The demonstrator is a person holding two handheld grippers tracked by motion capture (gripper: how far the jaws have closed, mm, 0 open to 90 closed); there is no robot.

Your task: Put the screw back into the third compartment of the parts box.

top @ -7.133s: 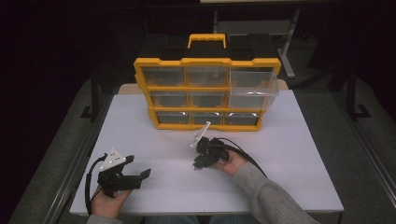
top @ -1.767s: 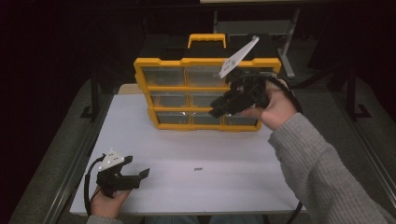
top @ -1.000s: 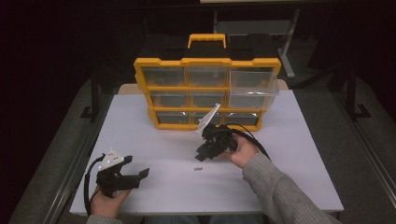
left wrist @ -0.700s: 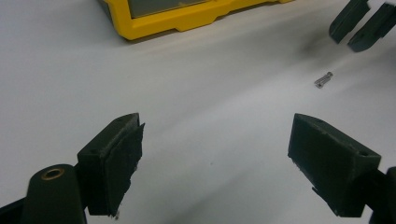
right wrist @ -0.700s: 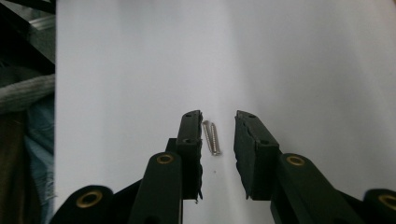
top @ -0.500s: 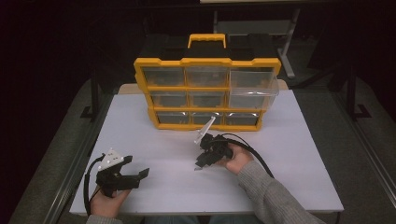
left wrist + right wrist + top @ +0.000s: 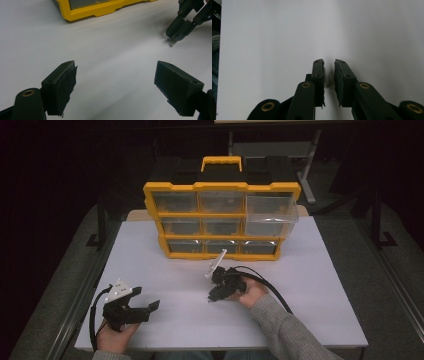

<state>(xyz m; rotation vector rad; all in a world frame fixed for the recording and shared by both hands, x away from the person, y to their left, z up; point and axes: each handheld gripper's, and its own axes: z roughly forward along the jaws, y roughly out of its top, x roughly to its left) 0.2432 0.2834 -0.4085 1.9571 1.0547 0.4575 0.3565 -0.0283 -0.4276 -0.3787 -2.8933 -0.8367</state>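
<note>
A tiny metal part (image 7: 172, 43) lies on the white table (image 7: 315, 315), right at the tips of my right gripper (image 7: 175, 37). That gripper (image 7: 214, 297) points down at the table's middle, in front of the yellow drawer organizer (image 7: 220, 187). Its jaws have just been closing. In the right gripper view they stand a narrow gap apart (image 7: 329, 72), and I see nothing between the pads. My left gripper (image 7: 146, 299) rests at the front left, jaws wide open (image 7: 115, 87) and empty.
The organizer's top right clear drawer (image 7: 270, 215) stands pulled out toward me. A black cable (image 7: 272, 292) trails from the right gripper along the sleeve. The organizer's yellow base (image 7: 100, 10) is at the top of the left gripper view.
The right gripper has come down from in front of the organizer's drawers to the table's middle, settling onto the spot where the small part lay. The left gripper has stayed put.
</note>
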